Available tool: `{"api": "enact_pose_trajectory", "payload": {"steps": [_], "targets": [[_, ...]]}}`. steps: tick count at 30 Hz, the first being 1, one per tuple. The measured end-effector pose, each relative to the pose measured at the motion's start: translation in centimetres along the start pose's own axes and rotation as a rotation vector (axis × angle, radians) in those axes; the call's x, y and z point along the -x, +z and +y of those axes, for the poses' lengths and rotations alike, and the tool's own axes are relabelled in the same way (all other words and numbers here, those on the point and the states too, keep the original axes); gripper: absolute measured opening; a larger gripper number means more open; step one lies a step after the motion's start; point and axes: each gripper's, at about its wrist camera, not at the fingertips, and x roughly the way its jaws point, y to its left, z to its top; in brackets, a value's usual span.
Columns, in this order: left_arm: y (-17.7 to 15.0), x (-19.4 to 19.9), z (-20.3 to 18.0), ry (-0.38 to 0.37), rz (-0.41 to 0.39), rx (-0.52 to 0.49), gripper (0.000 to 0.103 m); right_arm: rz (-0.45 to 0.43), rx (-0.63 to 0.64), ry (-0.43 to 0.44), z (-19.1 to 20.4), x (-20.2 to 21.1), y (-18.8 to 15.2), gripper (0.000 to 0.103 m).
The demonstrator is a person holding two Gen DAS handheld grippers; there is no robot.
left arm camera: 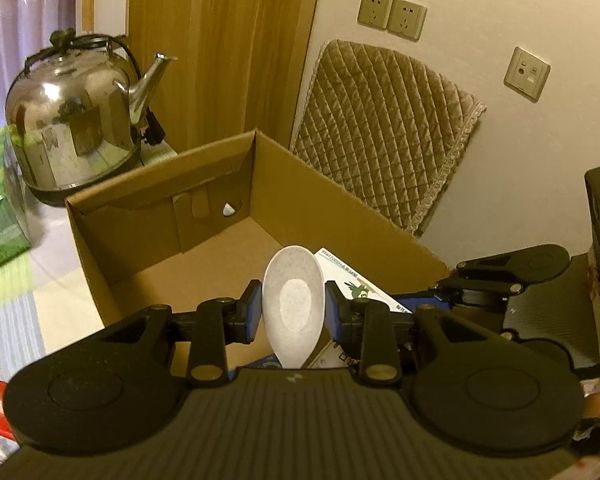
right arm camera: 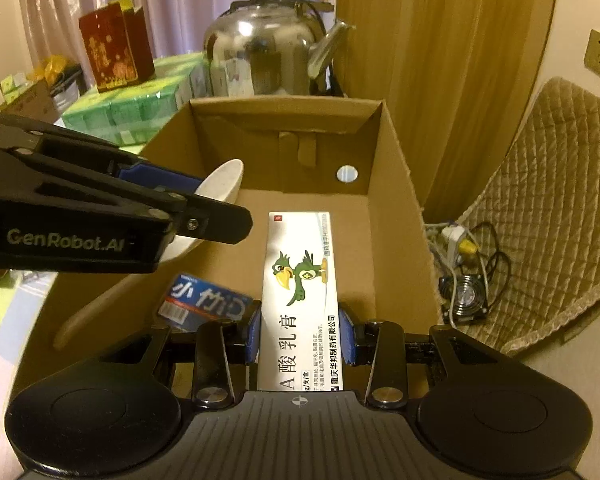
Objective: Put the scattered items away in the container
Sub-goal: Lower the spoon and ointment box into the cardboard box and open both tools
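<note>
The left gripper (right arm camera: 204,196) hides much of the spoon (right arm camera: 224,178); the blue packet's (right arm camera: 204,300) print is blurred.

White spoon (left arm camera: 293,304) and ointment box (right arm camera: 300,300) over cardboard box (right arm camera: 396,216).

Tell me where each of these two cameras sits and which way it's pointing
Left wrist: sits on the left gripper, looking along its fingers into the cardboard box, kettle behind; own fingers grip a white spoon; the right gripper shows at right.
Right wrist: sits on the right gripper, facing down the box toward the kettle; own fingers clamp an ointment box; the left gripper enters from the left.
Shared: cardboard box, kettle, spoon, ointment box, quilted cushion.
</note>
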Motion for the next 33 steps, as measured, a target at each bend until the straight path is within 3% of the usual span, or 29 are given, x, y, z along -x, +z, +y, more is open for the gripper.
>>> {"api": "enact_pose_trajectory", "payload": {"steps": [20, 31, 33], "targets": [[-1.5, -1.8, 1.8, 0.042, 0.059, 0.047, 0.028, 0.066, 0.034, 0.009, 0.9, -1.6, -0.5, 0.036], [-2.0, -0.4, 1.8, 0.057, 0.047, 0.043, 0.028, 0.063, 0.038, 0.012, 1.4, -1.4, -0.6, 0.036], [-2.2, -0.1, 1.9, 0.061, 0.043, 0.048, 0.033, 0.057, 0.039, 0.011, 1.6, -1.2, -0.6, 0.037]]}}
